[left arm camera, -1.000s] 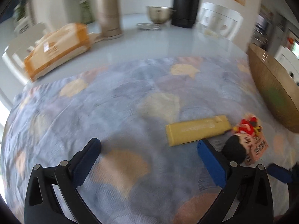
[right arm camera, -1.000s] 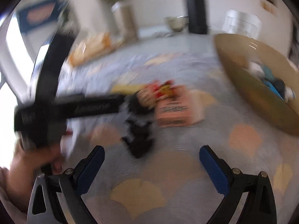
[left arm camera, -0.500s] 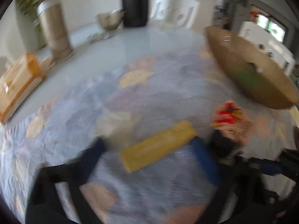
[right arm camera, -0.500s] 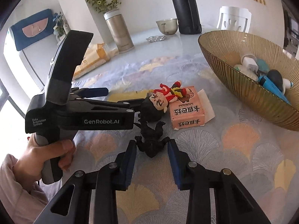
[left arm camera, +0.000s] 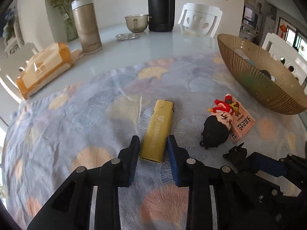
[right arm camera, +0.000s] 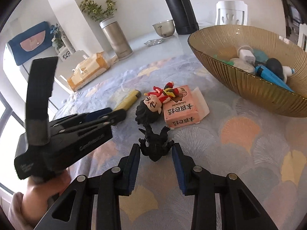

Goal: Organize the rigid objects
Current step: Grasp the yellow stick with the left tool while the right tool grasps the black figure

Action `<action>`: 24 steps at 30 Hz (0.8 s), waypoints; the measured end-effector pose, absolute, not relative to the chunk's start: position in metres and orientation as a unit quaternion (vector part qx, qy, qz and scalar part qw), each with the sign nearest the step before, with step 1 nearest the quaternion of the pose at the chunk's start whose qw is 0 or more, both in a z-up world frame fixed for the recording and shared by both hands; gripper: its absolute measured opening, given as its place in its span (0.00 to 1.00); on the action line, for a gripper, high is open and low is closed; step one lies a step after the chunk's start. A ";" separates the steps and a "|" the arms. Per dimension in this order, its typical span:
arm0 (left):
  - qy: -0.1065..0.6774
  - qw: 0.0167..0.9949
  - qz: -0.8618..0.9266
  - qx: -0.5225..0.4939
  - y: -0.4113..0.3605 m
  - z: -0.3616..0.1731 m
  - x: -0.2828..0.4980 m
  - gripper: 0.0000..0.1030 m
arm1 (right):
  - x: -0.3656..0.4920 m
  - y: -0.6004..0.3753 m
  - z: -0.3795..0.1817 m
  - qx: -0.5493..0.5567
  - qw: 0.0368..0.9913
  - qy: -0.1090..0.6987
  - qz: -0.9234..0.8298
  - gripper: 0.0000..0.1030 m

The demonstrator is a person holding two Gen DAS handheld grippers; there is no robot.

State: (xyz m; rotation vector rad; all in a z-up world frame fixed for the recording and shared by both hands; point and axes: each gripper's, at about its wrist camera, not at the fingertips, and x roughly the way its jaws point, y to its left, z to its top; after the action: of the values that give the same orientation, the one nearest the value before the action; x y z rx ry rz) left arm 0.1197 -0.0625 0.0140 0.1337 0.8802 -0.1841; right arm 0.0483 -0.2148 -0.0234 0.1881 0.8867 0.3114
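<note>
A yellow lighter (left arm camera: 157,131) lies on the patterned cloth; it also shows in the right wrist view (right arm camera: 128,101). My left gripper (left arm camera: 153,146) straddles its near end, fingers close on each side with narrow gaps, not clamped. A black toy figure (right arm camera: 155,146) lies between the fingers of my right gripper (right arm camera: 155,151), which stands partly open around it. A doll with black hair and red clothes (right arm camera: 153,102) leans on a pink box (right arm camera: 181,110). The ribbed amber bowl (right arm camera: 226,71) holds several small items.
A wrapped orange-and-white packet (left arm camera: 43,69), a beige flask (left arm camera: 86,25), a tall black cylinder (left arm camera: 160,5), a small metal bowl (left arm camera: 136,23) and a little metal dish (left arm camera: 127,36) stand on the white table beyond the cloth. White chairs ring the table.
My left gripper swung over the lighter and narrowed from wide open to straddling it. My right gripper narrowed around the black toy, then widened slightly as it moved onto it.
</note>
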 end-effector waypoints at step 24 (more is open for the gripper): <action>0.363 0.924 -0.114 -0.022 -0.036 0.030 0.115 0.19 | 0.027 -0.196 0.002 0.057 0.911 0.332 0.238 0.32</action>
State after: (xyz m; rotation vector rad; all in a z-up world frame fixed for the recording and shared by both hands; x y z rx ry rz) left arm 0.1152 -0.0359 0.0299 -0.0443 0.7458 -0.2337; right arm 0.0272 -0.1959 0.0023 0.1168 0.6849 0.4911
